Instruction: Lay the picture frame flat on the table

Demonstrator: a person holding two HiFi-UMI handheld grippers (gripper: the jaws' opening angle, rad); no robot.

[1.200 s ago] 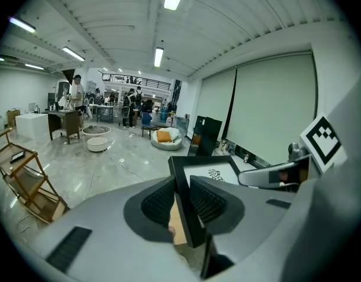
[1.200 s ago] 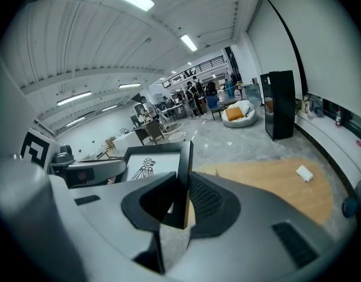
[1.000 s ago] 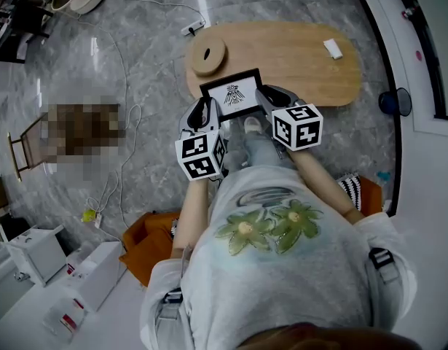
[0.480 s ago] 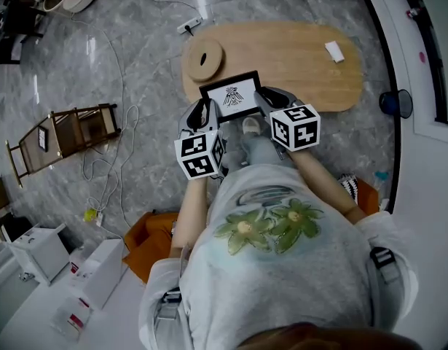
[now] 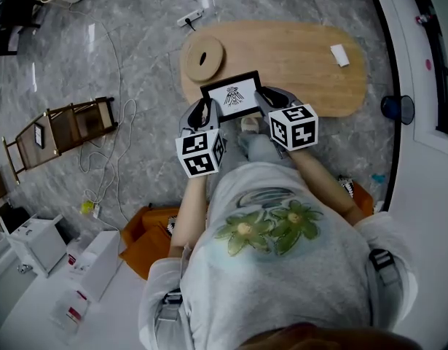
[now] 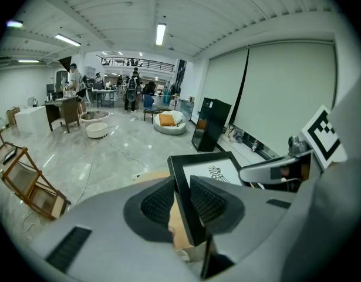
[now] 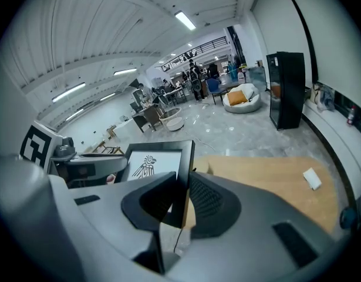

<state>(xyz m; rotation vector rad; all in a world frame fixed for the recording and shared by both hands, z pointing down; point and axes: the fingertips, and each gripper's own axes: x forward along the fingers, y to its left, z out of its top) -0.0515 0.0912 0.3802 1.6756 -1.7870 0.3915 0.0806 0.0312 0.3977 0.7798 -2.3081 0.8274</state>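
Head view: black picture frame [image 5: 231, 95] with its bird print facing the person, held tilted over the near edge of the wooden table [image 5: 296, 57]. A round wooden disc [image 5: 203, 55] lies at far left.
Left gripper view: left tool [image 6: 181, 201] clamps the frame's left edge.
Right gripper view: right tool [image 7: 183, 201] clamps the frame's right edge.

- frame [image 5: 232, 95]: both side edges hidden inside the left gripper [image 5: 207, 112] and right gripper [image 5: 269, 98]
- table [image 5: 296, 57]: near edge partly hidden behind the frame
- white thing [image 5: 339, 55]: too small to tell
- people [image 6: 132, 87]: too small, far off
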